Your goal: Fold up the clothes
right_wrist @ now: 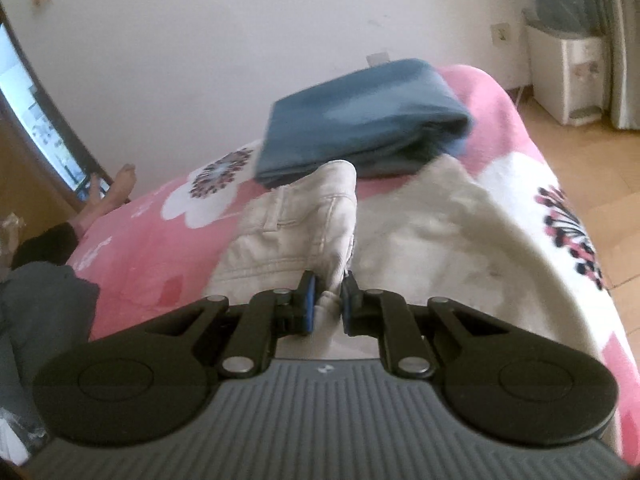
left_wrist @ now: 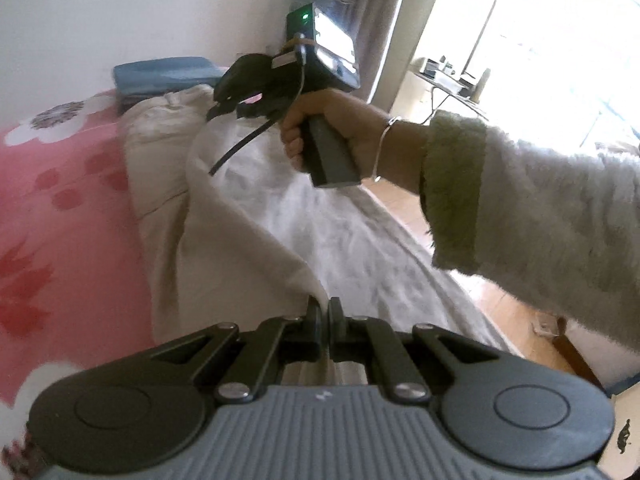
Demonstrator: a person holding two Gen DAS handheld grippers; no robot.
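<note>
Cream trousers (right_wrist: pixel 432 232) lie spread on a pink floral blanket (right_wrist: pixel 132 236). My right gripper (right_wrist: pixel 329 284) is shut on a bunched fold by their waistband (right_wrist: pixel 316 216), and the cloth shows between the blue pads. In the left wrist view the same trousers (left_wrist: pixel 224 248) stretch from my left gripper (left_wrist: pixel 323 304), shut on a corner of the cloth, up to the right gripper (left_wrist: pixel 215 111), which a hand (left_wrist: pixel 340 120) in a fuzzy sleeve holds above the fabric. The held edge runs taut between the two grippers.
A folded blue garment (right_wrist: pixel 360 128) lies on the blanket beyond the waistband, near the white wall. A person's foot (right_wrist: pixel 116 192) rests at the bed's left edge. Wooden floor (right_wrist: pixel 580 152) and a white box (right_wrist: pixel 568 76) lie to the right. A pale grey cover (left_wrist: pixel 368 248) hangs beside the trousers.
</note>
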